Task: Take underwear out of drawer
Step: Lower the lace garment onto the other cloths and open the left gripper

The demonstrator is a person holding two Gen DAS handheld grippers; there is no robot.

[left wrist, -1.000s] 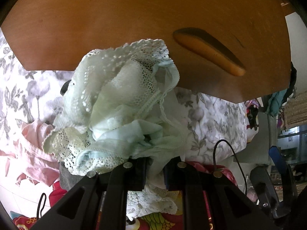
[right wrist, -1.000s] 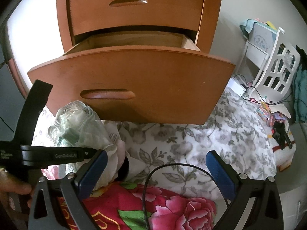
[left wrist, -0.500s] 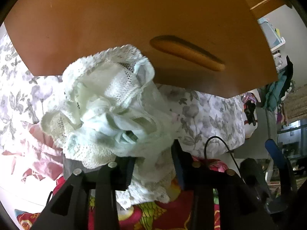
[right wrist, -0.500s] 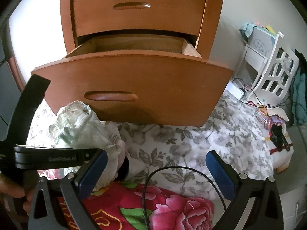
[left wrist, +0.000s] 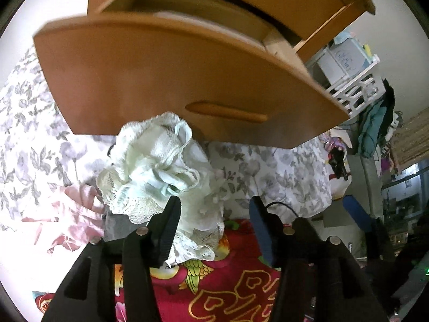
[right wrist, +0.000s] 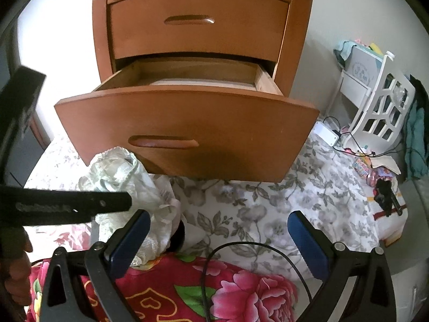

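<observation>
Left wrist view: my left gripper [left wrist: 214, 209] has its jaws opening, the underwear [left wrist: 158, 177] bunched on the bed below the open drawer [left wrist: 187, 80], no longer clamped. So I judge the removal done. The drawer looks nearly bare; I cannot see its floor fully. Right of that, my right gripper [right wrist: 217, 230] stands released, holding nothing.

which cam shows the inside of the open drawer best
The right wrist view: it looks into the open drawer, showing its side walls and a pale floor. The left wrist view mostly shows the drawer's front panel, with only a blurred sliver inside.
</observation>
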